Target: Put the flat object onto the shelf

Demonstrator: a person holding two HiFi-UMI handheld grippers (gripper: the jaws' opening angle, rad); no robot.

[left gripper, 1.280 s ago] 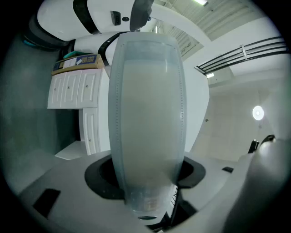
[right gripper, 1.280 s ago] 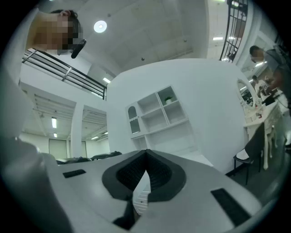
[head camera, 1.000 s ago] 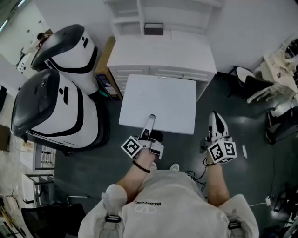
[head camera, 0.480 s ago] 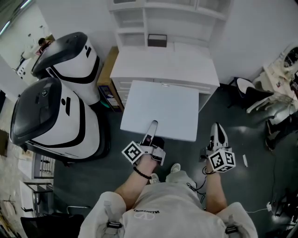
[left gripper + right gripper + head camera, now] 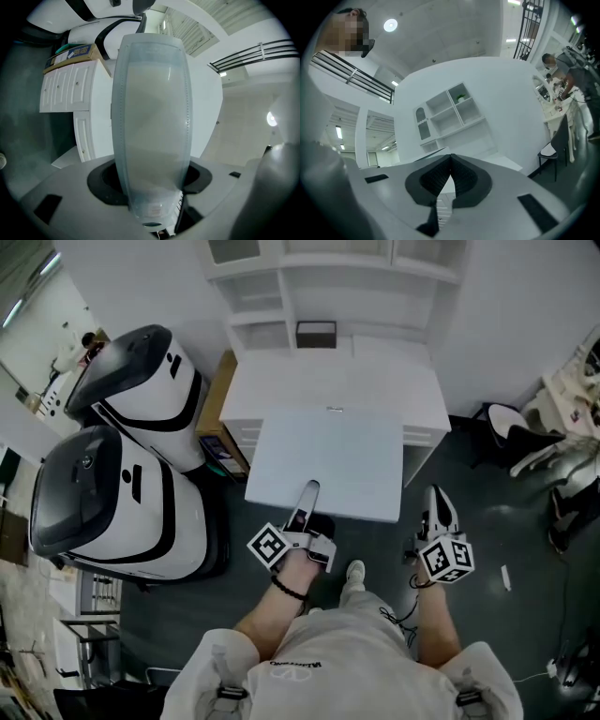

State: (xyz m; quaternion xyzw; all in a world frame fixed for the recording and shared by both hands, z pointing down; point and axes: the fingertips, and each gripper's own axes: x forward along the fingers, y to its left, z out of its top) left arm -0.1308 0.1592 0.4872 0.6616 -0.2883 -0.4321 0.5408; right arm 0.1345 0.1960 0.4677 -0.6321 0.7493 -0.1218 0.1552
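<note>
Left gripper (image 5: 307, 495): clamped on the near edge of the flat object (image 5: 328, 451). One pale finger (image 5: 306, 509) lies along the top face and the other is hidden underneath. Nothing else in its hold.

Flat object: a plain white panel, held out roughly level ahead of the fingers. Far edge now over the top of the white cabinet (image 5: 333, 371).

Just changed: panel carried forward. A second ago its far edge stopped short of the cabinet, with the drawer fronts showing beyond the fingertips. Now overlaps the cabinet top and hides most of those drawers.

Meaning for the task: approach under way, placement not yet made. Shelf (image 5: 281, 292) stands well beyond the fingertips and higher, so probably a lift and a longer reach to come. Risk, by judgement: a wide panel held at one edge only, liable to sag or catch the cabinet.

Right gripper (image 5: 437, 502): jaws pressed together on nothing, hanging to the right of the panel and apart from it. Same station beside the body as a second ago.

Unchanged from earlier: grip point near the middle of the near edge. Dark box (image 5: 316, 334) in a shelf compartment straight ahead of the left fingers. Two black-and-white machines (image 5: 122, 493) off to their left.
</note>
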